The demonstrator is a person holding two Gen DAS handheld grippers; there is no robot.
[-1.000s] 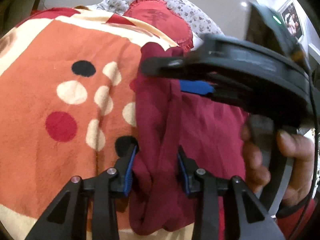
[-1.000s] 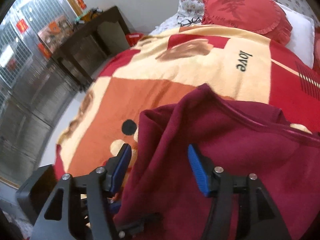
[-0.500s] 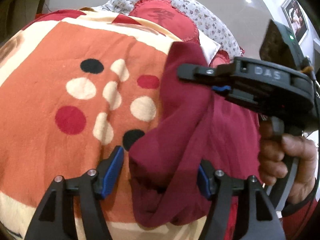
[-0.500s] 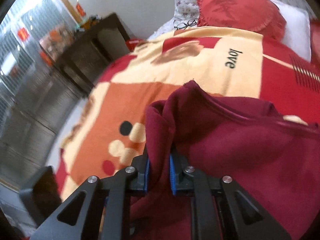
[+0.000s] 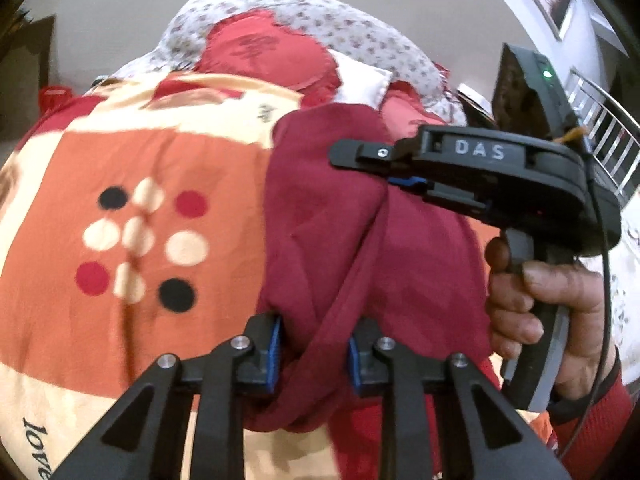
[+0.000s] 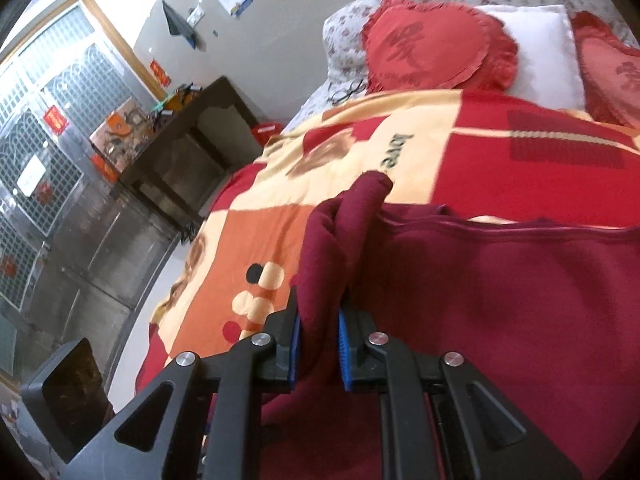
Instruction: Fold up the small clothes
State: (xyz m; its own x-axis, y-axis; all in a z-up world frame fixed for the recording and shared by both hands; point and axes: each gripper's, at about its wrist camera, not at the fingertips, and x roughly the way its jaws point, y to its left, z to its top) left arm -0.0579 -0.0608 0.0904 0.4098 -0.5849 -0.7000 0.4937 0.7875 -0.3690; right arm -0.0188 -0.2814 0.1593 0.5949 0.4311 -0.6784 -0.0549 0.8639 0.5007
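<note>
Maroon knit garment is hanging between both tools above the patterned blanket on the bed; its lower part is trailing down toward the blanket, and where it ends is hidden behind the tool frames.

Left gripper: jaws are closing, a bunched fold of the maroon fabric sitting between the blue pads. Cloth is bulging out above and below the pads, so they appear to be pressing on it already.

Right gripper: clenched on a gathered ridge of the same garment, with the cloth pinched tight between its pads. In the left wrist view this tool is showing side-on, with a hand wrapped round its handle, and the fabric is draping from its tip.

Handling, judged:
- Soft and limp: it is sagging and creasing wherever unsupported, holding no shape of its own.
- Looks light; a taut diagonal fold is running between the two grips, suggesting that small pulls are carrying straight across.
- Surface seems matte and fuzzy, so probably not slippery against the pads, though a bunched grip may be trapping several layers unevenly.
- Not fragile; main risk is dragging hidden layers along.

Where to take hold: at an edge or corner, in a single hem layer rather than a thick wad, the two grips set well apart to keep the span flat.

Red cushion is lying at the head end, well apart from the work.
</note>
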